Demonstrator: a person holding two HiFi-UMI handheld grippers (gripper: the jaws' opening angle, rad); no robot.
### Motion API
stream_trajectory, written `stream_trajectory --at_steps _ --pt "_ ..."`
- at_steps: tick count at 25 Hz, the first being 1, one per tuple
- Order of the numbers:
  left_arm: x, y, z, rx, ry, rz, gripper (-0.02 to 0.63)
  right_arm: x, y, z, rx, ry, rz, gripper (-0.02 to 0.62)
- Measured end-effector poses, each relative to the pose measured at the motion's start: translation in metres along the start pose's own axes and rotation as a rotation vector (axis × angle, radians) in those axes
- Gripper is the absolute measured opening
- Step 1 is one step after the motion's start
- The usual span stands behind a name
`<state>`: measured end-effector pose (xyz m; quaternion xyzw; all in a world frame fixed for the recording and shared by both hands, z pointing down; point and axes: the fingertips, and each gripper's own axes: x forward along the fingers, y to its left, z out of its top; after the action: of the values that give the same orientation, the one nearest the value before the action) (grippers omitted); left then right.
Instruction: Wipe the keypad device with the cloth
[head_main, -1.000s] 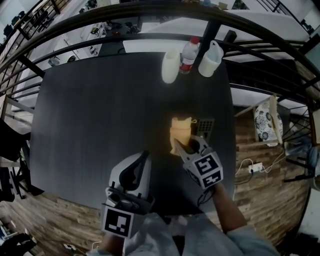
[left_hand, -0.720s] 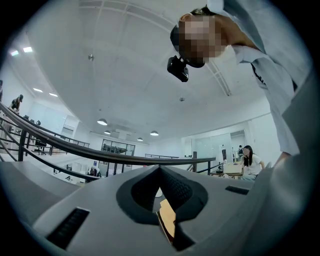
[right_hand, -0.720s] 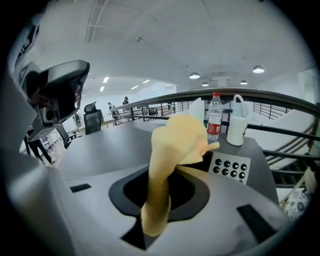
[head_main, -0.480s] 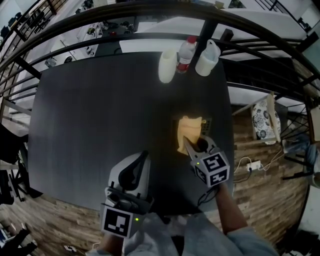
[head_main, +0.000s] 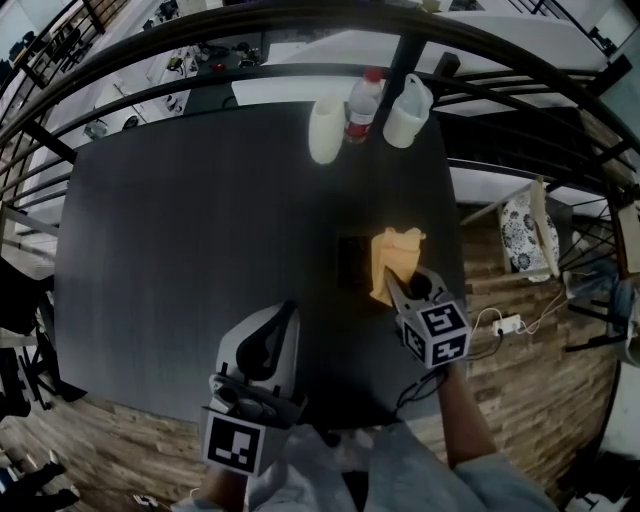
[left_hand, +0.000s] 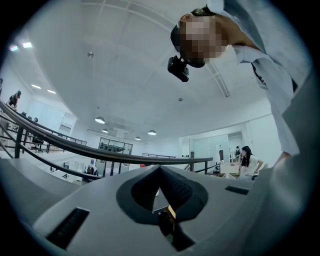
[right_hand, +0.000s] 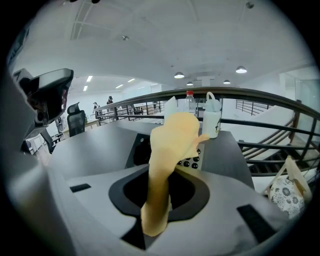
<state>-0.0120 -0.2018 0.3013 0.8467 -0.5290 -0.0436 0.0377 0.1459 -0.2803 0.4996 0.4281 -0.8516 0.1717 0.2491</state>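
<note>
Yellow cloth is pinched tight in the right claw, hanging over the keypad device on the bench. The left claw is closed on nothing. Best press the cloth flat and rub over every button.

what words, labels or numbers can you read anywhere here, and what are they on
No text here is readable.
bottle: red label, print too small to read.
keypad device: no legible marks on its buttons.
cloth: plain, no print.
cubes on left gripper and right gripper: black-and-white square patterns only, no letters or digits.
</note>
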Motion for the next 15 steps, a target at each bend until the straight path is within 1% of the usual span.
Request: stream_trajectory --at_steps 15 --pt "0.001 -0.007 -0.001 -0.008 0.0 -0.029 0.012 -0.028 -0.046 -0.025 0.071 0.034 -0.146 0.071"
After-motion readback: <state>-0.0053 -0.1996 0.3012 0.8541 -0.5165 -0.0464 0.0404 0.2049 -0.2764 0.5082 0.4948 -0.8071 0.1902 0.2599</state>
